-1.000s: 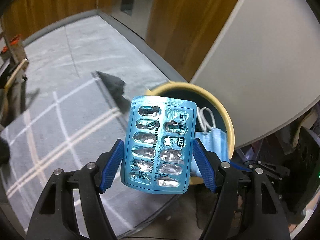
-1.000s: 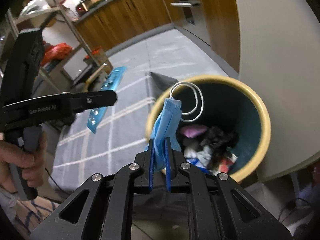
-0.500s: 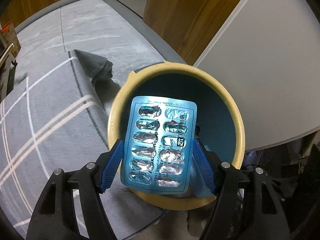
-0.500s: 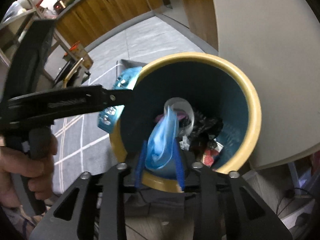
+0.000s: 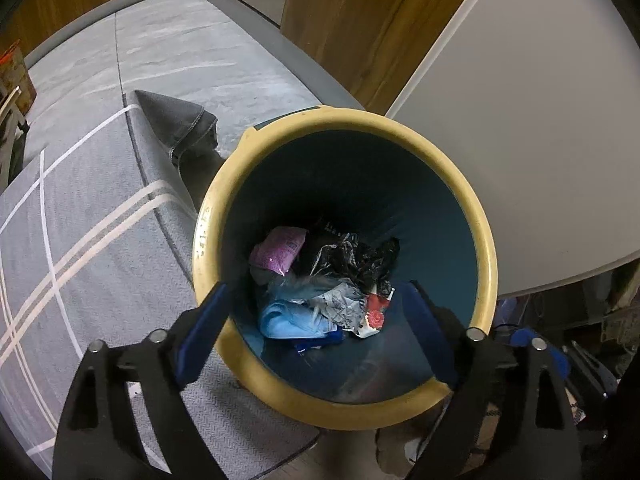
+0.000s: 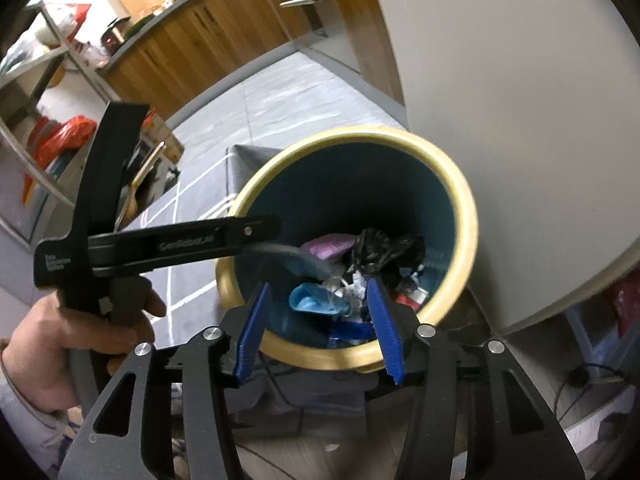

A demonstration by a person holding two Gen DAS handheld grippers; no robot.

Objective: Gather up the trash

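Note:
A round bin with a yellow rim (image 5: 486, 236) (image 6: 466, 216) and dark teal inside stands on the floor. At its bottom lie a blue face mask (image 5: 290, 316) (image 6: 310, 300), a purple wrapper (image 5: 278, 246) and crumpled packets. A blurred grey shape (image 6: 296, 256), perhaps the blister pack, is falling inside the bin. My left gripper (image 5: 316, 332) is open and empty above the bin mouth; it also shows from the side in the right wrist view (image 6: 256, 228). My right gripper (image 6: 320, 332) is open and empty over the bin's near rim.
A grey rug with white lines (image 5: 80, 240) lies left of the bin, one corner folded up (image 5: 180, 124). A pale rounded tabletop (image 5: 540, 120) overhangs on the right. Wooden cabinets (image 5: 340, 20) stand behind. Shelves with red bags (image 6: 68, 136) are at far left.
Both grippers opened. The blister pack left my left gripper and the face mask left my right gripper; the mask now lies in the bin. Both grippers moved over the bin.

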